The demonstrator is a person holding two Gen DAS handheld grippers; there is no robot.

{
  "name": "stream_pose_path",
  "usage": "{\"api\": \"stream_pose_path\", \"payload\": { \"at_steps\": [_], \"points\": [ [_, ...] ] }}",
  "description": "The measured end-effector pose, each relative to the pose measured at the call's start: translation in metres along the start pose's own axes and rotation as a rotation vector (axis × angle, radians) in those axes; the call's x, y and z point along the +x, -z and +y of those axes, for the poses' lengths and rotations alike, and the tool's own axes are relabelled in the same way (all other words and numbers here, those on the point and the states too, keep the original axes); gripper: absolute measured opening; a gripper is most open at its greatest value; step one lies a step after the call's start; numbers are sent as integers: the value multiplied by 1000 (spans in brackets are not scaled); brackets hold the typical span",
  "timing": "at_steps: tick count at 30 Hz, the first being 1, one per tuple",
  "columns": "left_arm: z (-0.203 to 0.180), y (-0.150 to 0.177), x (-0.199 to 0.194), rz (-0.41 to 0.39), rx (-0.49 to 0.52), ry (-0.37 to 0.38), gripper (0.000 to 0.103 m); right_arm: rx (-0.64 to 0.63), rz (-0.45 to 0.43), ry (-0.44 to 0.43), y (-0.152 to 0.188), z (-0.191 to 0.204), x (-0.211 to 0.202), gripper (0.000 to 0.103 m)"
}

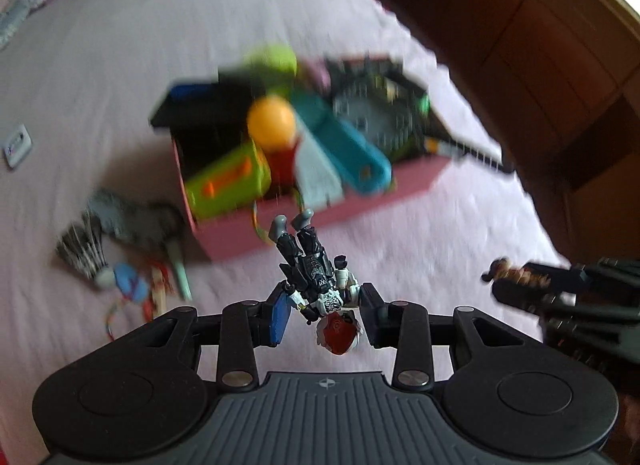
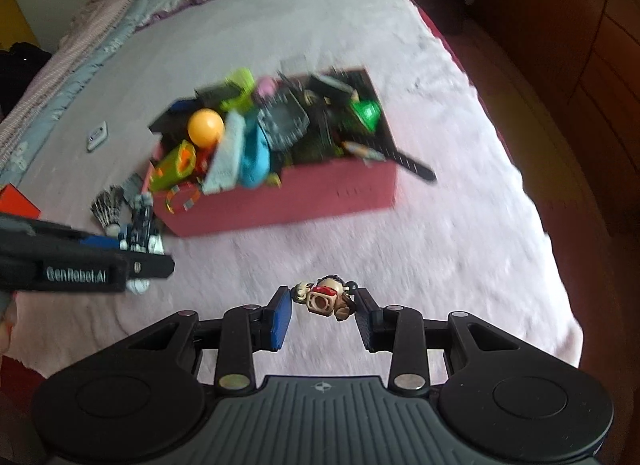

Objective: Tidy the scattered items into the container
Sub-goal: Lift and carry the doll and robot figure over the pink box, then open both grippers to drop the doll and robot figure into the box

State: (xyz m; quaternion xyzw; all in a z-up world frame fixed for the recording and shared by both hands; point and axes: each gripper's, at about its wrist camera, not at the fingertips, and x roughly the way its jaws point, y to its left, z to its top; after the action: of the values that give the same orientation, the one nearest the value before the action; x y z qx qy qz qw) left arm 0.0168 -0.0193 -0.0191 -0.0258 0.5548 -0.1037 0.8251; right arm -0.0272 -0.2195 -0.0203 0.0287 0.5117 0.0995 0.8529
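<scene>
My left gripper [image 1: 324,301] is shut on a black-and-white toy figure [image 1: 316,265] with a red head, held upside down with its grey feet pointing at the pink box [image 1: 280,229]. The box on the bed is heaped with toys, an orange ball [image 1: 272,123] on top. My right gripper [image 2: 324,299] is shut on a small tan-and-brown figure [image 2: 326,299], above the bed in front of the pink box [image 2: 300,193]. In the right wrist view the left gripper [image 2: 156,261] comes in from the left with its figure [image 2: 142,225]. The right gripper [image 1: 496,281] shows at the right of the left wrist view.
Left of the box lie a shuttlecock [image 1: 84,253], a blue piece [image 1: 130,281] and a few small items. A small white card [image 2: 97,136] rests farther left on the pink bedcover [image 2: 440,225]. Pillows line the far end. Dark wooden furniture [image 2: 560,45] stands along the right.
</scene>
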Motion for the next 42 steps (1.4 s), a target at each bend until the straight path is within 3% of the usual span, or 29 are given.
{"api": "stream_pose_path", "payload": {
  "at_steps": [10,18,27,34,42],
  "points": [
    [-11,-65,0,-95,52,-14,38,-17,-94,7,-55,-2,-3,37],
    [-6,-97,28,-75,53,-14,38,4,-123,55,-99,-19,19,37],
    [-2,-115,54,-34,43,-31,38,-31,-64,109,-127,-27,81,37],
    [0,-112,46,-51,58,-49,55,-59,-18,100,-124,-24,101,41],
    [17,-85,19,-62,-16,-34,71,-35,-55,102,-115,-20,75,51]
  ]
}}
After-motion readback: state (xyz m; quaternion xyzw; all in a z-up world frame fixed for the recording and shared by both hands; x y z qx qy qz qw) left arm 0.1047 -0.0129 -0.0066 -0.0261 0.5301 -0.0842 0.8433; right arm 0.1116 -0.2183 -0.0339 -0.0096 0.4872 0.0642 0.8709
